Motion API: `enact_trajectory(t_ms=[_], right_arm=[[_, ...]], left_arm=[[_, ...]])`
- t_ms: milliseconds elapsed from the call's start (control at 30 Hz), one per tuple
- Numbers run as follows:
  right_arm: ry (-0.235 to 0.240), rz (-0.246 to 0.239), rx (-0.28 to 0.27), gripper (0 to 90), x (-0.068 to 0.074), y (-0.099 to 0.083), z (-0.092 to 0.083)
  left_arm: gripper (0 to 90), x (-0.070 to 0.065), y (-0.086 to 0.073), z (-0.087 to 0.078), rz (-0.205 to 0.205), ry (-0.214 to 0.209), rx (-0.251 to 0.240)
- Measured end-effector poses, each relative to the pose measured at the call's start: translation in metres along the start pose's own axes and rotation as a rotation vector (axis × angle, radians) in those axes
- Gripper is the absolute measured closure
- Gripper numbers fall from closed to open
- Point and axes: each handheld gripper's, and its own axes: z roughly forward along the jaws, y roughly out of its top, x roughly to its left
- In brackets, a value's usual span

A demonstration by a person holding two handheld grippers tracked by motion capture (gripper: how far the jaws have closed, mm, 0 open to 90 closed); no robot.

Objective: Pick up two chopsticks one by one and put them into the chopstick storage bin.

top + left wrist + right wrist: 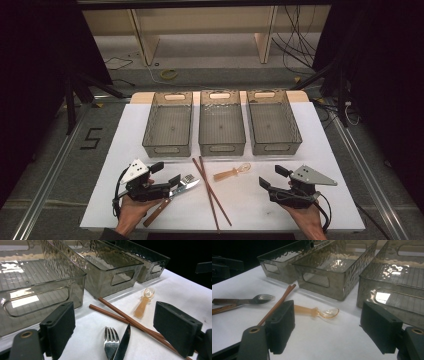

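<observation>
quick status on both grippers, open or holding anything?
Left gripper: open, holding nothing; fork and knife lie on the table between its fingers.
Right gripper: open, holding nothing; spoon lies ahead of it.

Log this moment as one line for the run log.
left gripper: open, over fork and knife | right gripper: open, empty | chopsticks, spoon: on table | bins: empty

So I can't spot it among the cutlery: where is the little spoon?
In the high view the spoon lies on the white table, right of the chopsticks and just in front of the middle bin.
</observation>
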Motion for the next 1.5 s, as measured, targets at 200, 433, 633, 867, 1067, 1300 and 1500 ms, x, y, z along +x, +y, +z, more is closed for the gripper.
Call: enact_trajectory(t_ms=[200, 433, 633, 867, 1067, 1300, 1500], right_arm=[[0.004, 0.0, 0.0, 28.4, 0.0, 0.0, 0.0], [0.003, 0.0, 0.006, 28.4, 0.0, 0.0, 0.001], [0.007, -0.003, 0.012, 28.4, 0.0, -0.001, 0.002], [0.009, -0.011, 0.024, 28.7, 0.001, -0.001, 0.004], [0.012, -0.012, 0.025, 28.8, 0.002, -0.001, 0.004], [0.017, -0.013, 0.028, 28.9, 0.002, -0.002, 0.005], [0.023, -0.015, 0.029, 29.1, 0.003, -0.002, 0.006]], left_arm=[[16.6, -0.003, 0.001, 0.002, -0.01, -0.004, 0.015], [17.4, -0.009, 0.006, 0.006, -0.043, -0.029, 0.058], [19.5, -0.021, 0.013, 0.011, -0.057, -0.024, 0.097], [24.7, -0.029, 0.015, 0.024, -0.08, -0.05, 0.226], [29.0, -0.031, 0.016, 0.037, -0.107, -0.048, 0.293], [33.2, -0.028, 0.024, 0.061, -0.109, 0.004, 0.357], [31.9, -0.021, 0.03, 0.088, -0.162, 0.008, 0.444]])
